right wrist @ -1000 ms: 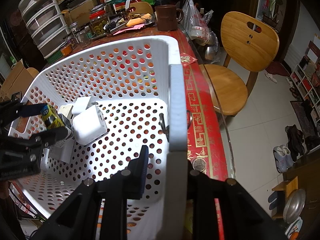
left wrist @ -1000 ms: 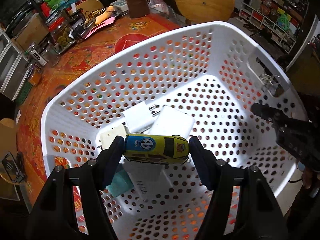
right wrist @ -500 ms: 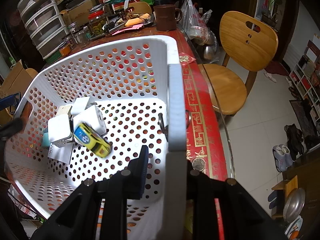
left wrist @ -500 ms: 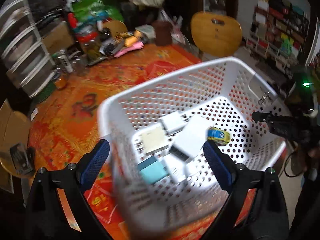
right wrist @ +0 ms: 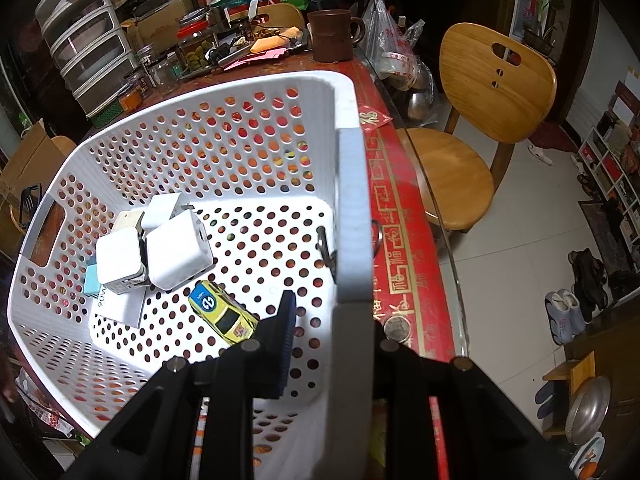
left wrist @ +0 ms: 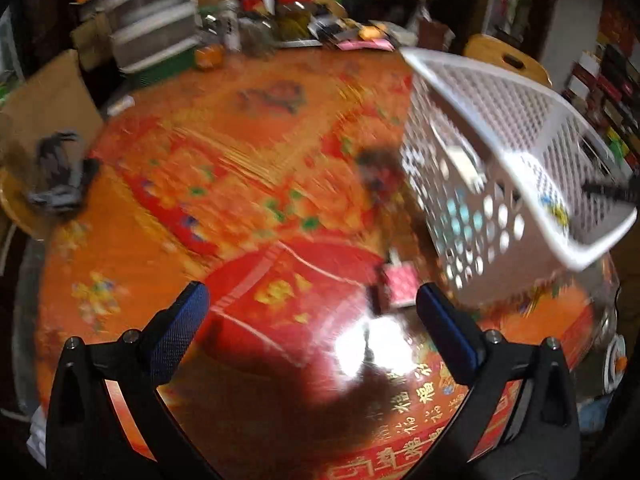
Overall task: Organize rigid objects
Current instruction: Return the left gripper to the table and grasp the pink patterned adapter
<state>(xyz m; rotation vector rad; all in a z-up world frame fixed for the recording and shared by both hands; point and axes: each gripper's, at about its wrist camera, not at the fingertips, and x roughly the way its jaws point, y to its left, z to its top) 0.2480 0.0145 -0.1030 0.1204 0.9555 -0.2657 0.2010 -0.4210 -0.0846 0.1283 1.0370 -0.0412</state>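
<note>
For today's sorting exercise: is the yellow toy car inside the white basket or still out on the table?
Inside. The yellow toy car lies on the white basket floor beside the white chargers, no gripper touching it.

You can read "42" on the toy car's [right wrist: 224, 312] blue roof, and "福" on the bench cloth [left wrist: 430, 398].

Toy car [right wrist: 222, 312] on basket [right wrist: 248, 88] floor, chargers [right wrist: 160, 248] just behind-left, mug [right wrist: 332, 36] beyond basket, chair [right wrist: 472, 120] to the right
</note>
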